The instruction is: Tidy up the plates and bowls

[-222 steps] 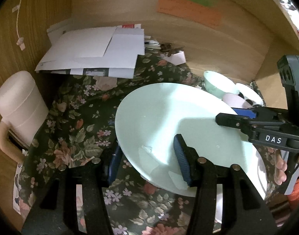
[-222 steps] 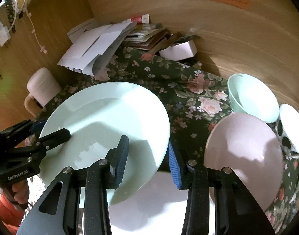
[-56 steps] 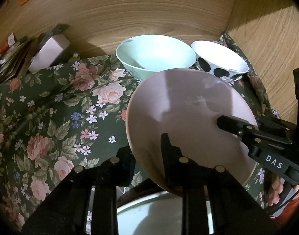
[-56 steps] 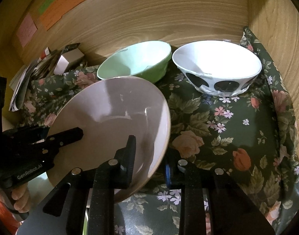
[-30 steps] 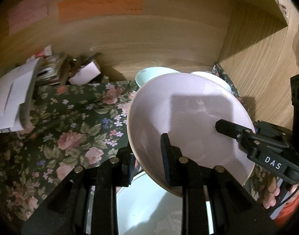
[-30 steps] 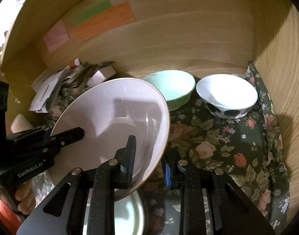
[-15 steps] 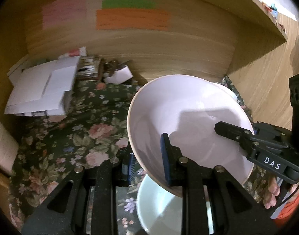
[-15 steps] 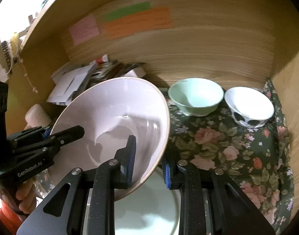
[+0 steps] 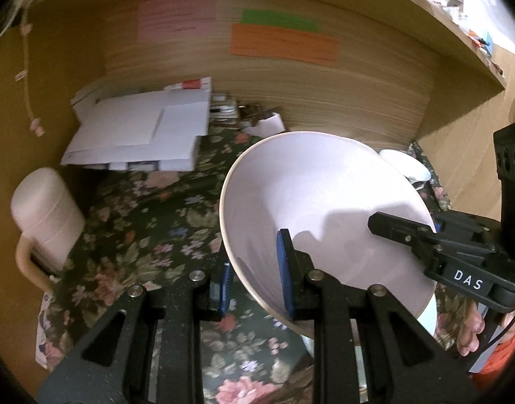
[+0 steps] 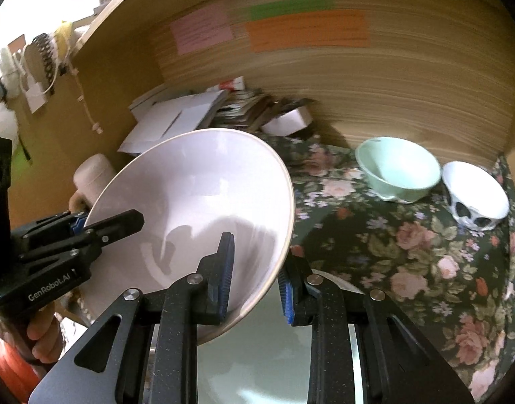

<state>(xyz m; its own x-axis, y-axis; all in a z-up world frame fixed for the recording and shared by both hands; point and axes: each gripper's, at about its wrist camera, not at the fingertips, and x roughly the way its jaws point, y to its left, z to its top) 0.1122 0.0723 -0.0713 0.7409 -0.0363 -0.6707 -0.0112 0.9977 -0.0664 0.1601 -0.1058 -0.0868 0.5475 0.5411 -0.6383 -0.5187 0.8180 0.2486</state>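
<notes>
Gripping pink plate both tongs, green bowl only right view.

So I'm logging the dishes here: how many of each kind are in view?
Pink bowl: 1
Mint-green bowl: 1
White bowl with black spots: 1
Pale green plate: 1
Total: 4

Pink plate, previously low on the floral tabletop beside the green bowl, now raised and tilted, clamped between left claw and right claw. Mint plate, held 7.4 s ago, now lies flat beneath it. Both bowls appear farther off.
</notes>
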